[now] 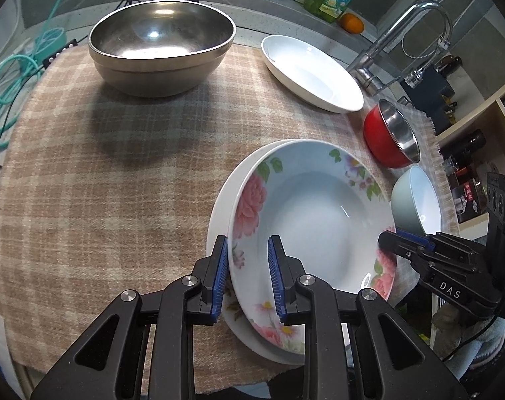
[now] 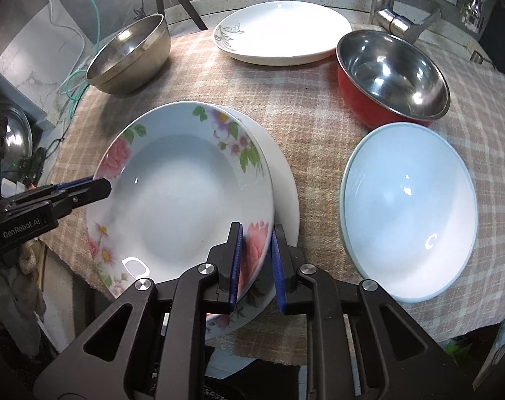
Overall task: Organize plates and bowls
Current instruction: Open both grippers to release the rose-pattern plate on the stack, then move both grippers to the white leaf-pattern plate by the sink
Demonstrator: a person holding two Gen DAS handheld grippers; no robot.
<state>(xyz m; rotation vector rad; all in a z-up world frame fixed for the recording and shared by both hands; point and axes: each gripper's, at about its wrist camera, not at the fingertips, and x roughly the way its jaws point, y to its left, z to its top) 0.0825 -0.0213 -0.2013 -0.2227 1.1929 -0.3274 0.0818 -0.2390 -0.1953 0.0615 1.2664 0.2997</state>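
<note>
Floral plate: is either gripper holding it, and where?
Both straddle the floral plate's rim: left gripper on its left edge, right gripper on its right. Firm clamping cannot be told.

I count three plates: floral (image 2: 179,193), plain beneath (image 2: 285,180), white at 12 o'clock (image 2: 282,33). Three bowls: steel (image 2: 132,53), red (image 2: 392,76), pale blue (image 2: 409,213).

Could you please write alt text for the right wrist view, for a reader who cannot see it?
The right gripper straddles the near rim of a floral plate stacked on a white plate, while the left gripper meets its far edge. A pale bowl, red bowl and steel bowl sit around.
</note>
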